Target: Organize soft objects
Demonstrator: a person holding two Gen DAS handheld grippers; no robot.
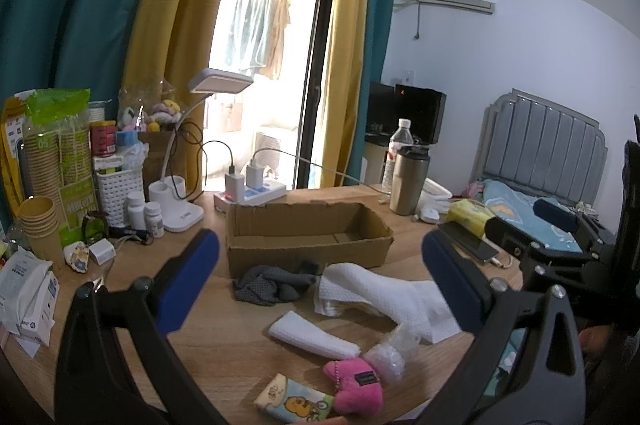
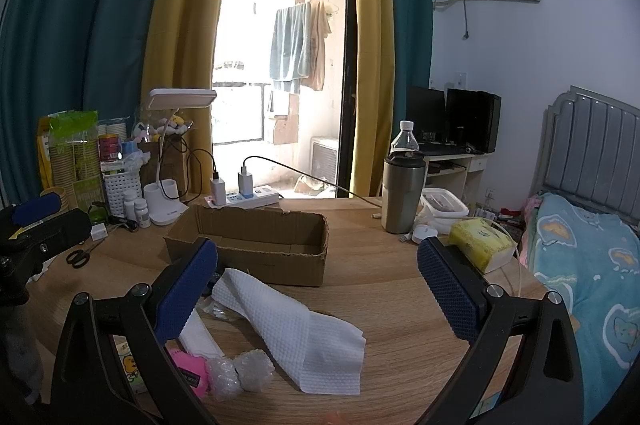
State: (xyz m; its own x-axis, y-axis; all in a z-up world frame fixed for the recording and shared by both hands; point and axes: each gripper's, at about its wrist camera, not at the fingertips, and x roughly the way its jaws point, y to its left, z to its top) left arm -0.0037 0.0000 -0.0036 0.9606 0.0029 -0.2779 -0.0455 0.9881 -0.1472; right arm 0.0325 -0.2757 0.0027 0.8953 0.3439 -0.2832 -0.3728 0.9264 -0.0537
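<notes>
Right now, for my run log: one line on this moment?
left gripper: open | right gripper: open | cardboard box: empty | soft objects: on table

One cardboard box (image 1: pixel 308 233) ahead of left gripper (image 1: pixel 320 281). Two white cloths: large (image 1: pixel 384 297), small folded (image 1: pixel 314 335). One grey cloth (image 1: pixel 272 283). One pink plush (image 1: pixel 358 385). One bubble wrap (image 1: pixel 390 355). One tissue pack (image 1: pixel 294 401). Two pill bottles (image 1: pixel 146 215) far left.

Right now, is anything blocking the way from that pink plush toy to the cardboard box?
Yes: a folded white cloth and a larger crumpled white cloth lie on the table between the pink plush toy and the cardboard box.
</notes>
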